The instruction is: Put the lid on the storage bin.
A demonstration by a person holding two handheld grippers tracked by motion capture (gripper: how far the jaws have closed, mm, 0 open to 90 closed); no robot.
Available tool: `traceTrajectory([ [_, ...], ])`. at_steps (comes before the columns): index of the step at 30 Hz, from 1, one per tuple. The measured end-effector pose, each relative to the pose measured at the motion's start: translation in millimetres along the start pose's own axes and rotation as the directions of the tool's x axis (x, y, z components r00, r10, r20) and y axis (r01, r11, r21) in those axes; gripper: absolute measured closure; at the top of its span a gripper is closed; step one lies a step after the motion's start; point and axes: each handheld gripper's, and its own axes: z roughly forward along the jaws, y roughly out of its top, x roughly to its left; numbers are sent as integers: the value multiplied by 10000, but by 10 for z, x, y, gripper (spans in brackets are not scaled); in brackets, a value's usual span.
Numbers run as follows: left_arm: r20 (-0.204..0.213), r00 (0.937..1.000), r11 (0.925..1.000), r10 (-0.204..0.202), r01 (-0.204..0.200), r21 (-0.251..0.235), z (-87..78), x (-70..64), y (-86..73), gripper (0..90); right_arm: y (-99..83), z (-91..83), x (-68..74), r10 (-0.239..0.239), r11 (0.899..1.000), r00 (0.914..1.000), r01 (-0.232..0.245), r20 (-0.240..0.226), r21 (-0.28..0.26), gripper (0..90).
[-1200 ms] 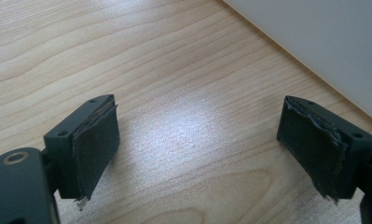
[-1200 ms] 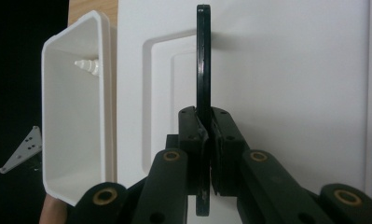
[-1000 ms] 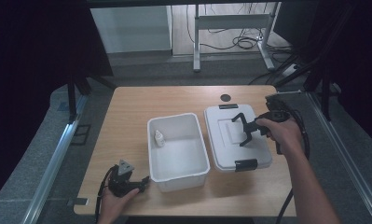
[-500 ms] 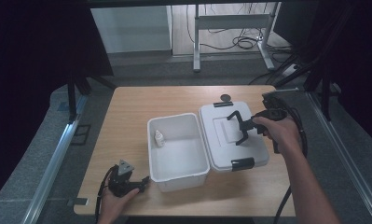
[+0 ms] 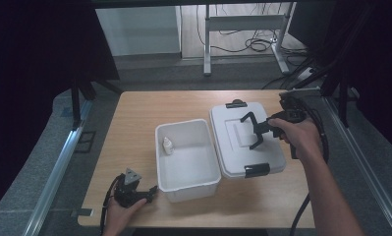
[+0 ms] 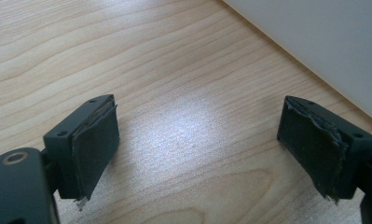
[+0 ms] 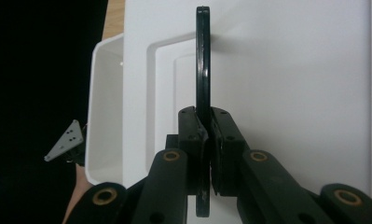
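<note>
An open white box (image 5: 208, 183) stands mid-table with a small white bottle (image 5: 167, 145) inside, against its left wall. To its right is the white lid (image 5: 233, 147), with black clips at its far and near ends. My right gripper (image 5: 259, 131) is shut on the lid's black handle (image 5: 247, 119). The right gripper view shows that handle (image 7: 202, 60) edge-on, with the gripper (image 7: 206, 128) clamped on it above the lid (image 7: 291, 74). My left gripper (image 5: 152, 191) rests open on the table at the box's near-left corner. Nothing but bare wood lies between its pads (image 6: 97, 144).
The wooden table (image 5: 134, 123) has free room at its left and back. The box wall (image 6: 323, 42) is close to the left gripper's right jaw. Metal rails run along both sides of the table, and beyond it stand desk legs with cables on the floor.
The right gripper has carried the lid a little to the left and away from the person, closer to the box, and it now covers a small dark disc behind it. The left gripper has not moved.
</note>
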Motion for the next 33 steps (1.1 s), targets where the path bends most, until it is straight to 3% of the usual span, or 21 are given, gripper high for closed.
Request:
traceTrajectory([
  [1,0,10000,10000,4,-4,-1,0,0,0,126,-4,-26,76,-15,10000,9999,16,122,-39,844],
  [7,39,10000,10000,42,-42,2,0,-1,0,124,-35,-12,228,-39,10000,9999,40,129,-39,844],
  [13,76,9999,10000,83,-84,18,2,1,2,120,-44,137,345,78,9999,10000,-78,-3,-79,844],
  [25,62,9999,10000,83,-84,6,1,-4,-1,121,-87,519,594,-8,9994,9998,15,-214,336,838],
  [33,56,10000,10000,74,-74,2,0,-6,-2,121,-131,569,701,-111,9991,9990,128,-428,399,838],
])
